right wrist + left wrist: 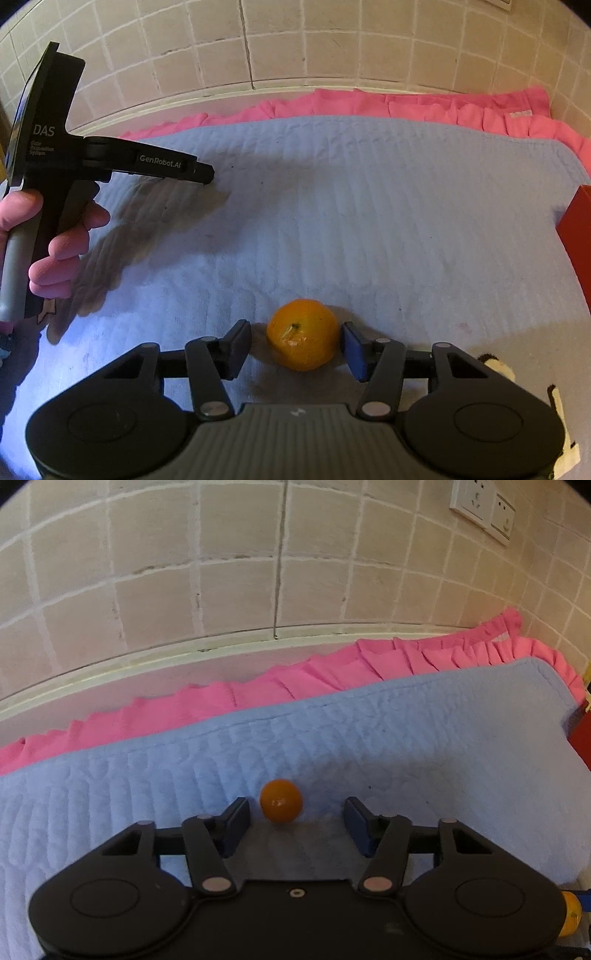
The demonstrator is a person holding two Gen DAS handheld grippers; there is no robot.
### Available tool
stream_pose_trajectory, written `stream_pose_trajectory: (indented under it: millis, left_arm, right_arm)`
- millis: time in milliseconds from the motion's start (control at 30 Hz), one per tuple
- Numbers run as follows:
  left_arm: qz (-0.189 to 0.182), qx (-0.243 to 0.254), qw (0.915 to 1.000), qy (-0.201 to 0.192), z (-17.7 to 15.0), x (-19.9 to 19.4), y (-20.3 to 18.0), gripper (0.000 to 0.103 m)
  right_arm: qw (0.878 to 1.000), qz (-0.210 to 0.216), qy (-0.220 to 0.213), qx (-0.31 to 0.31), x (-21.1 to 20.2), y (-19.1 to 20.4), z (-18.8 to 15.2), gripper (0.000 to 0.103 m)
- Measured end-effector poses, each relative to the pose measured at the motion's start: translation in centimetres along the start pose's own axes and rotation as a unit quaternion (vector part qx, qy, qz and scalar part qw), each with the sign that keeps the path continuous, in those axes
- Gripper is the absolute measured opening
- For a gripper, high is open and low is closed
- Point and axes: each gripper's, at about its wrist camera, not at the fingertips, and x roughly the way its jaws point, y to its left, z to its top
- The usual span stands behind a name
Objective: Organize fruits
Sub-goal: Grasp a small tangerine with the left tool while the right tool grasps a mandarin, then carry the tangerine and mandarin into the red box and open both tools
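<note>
Left gripper (295, 812) fingers released around small orange ball (281, 801), right gripper (295, 341) fingers released, mandarin (302, 334) between.

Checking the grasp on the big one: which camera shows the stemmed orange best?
The right wrist view: the orange lies between the right gripper's fingers on the blue towel, stem scar visible. The left wrist view shows only a smaller, smooth orange fruit.

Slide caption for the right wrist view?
Right tongs straddle a round orange tangerine on the pale blue quilted cloth.
</note>
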Motion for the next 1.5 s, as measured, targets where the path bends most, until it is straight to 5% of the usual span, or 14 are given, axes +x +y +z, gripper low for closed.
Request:
stream_pose_trajectory:
  millis: [133,367,800,1100,1233,1433,1500]
  left_arm:
    - [0.026,0.001,0.9996,-0.003,0.2,-0.2,0.1,0.026]
    - [0.027,-0.023,0.9992,-0.017,0.2,-2.7,0.0,0.026]
    - [0.012,-0.006,0.9962,-0.086,-0.1,-11.7,-6.6,0.026]
    - [-0.033,0.051,0.9857,-0.157,3.9,-17.0,-14.4,0.026]
    - [-0.063,0.075,0.9808,-0.169,4.6,-17.4,-18.0,0.026]
    - [-0.101,0.126,0.9717,-0.173,4.9,-16.3,-24.4,0.026]
    - [-0.119,0.139,0.9683,-0.17,5.0,-15.9,-26.3,0.026]
  right_arm:
    - [1.0,-0.01,-0.004,0.019,-0.1,0.0,0.2,0.045]
    - [0.999,-0.005,-0.016,0.031,-1.5,-0.3,-0.3,0.042]
    - [0.996,0.013,-0.084,0.036,-8.2,-3.3,0.6,0.042]
    - [0.982,-0.059,-0.158,0.086,-15.1,-11.3,3.1,0.042]
    - [0.974,-0.07,-0.17,0.135,-16.7,-15.6,0.7,0.042]
    - [0.956,-0.195,-0.139,0.172,-18.1,-20.6,-4.2,0.042]
    - [0.95,-0.196,-0.142,0.197,-19.0,-22.3,-5.9,0.042]
